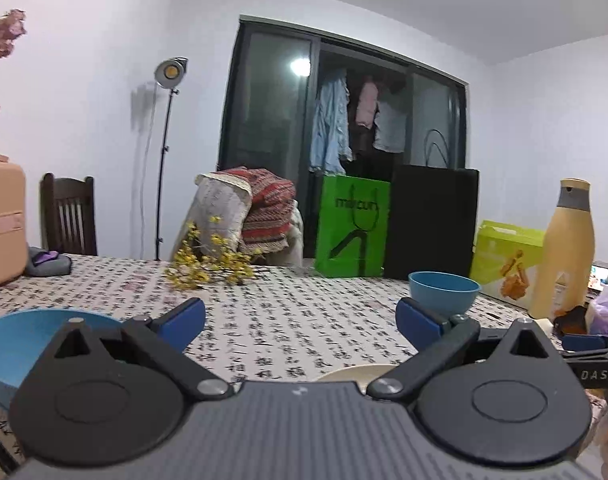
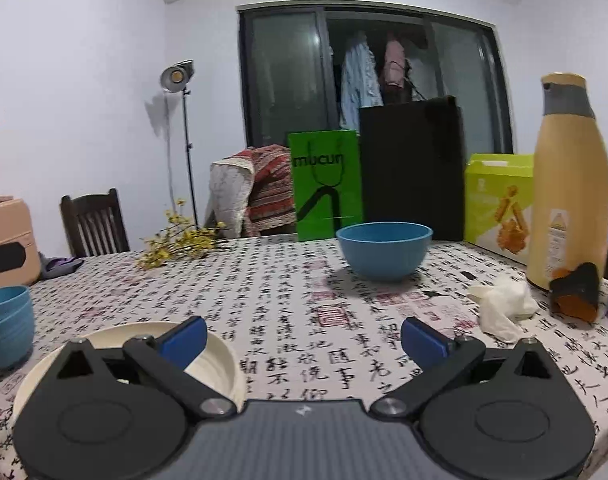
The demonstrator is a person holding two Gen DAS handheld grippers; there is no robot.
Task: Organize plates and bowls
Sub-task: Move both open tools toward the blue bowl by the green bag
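Lone blue bowl (image 2: 384, 250) upright, mouth up, far centre of the tabletop (image 2: 304, 320), stacked blue bowls (image 2: 6, 326) near left, cream plate (image 2: 220, 360) flat beside them, left gripper (image 1: 300, 316) and right gripper (image 2: 304, 334) jaws spread wide, holding nothing.

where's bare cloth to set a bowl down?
Free: the middle of the tablecloth, between the cream plate, the lone blue bowl and the yellow flowers. Crowded: the right edge, with crumpled tissue, tall bottle and snack box.
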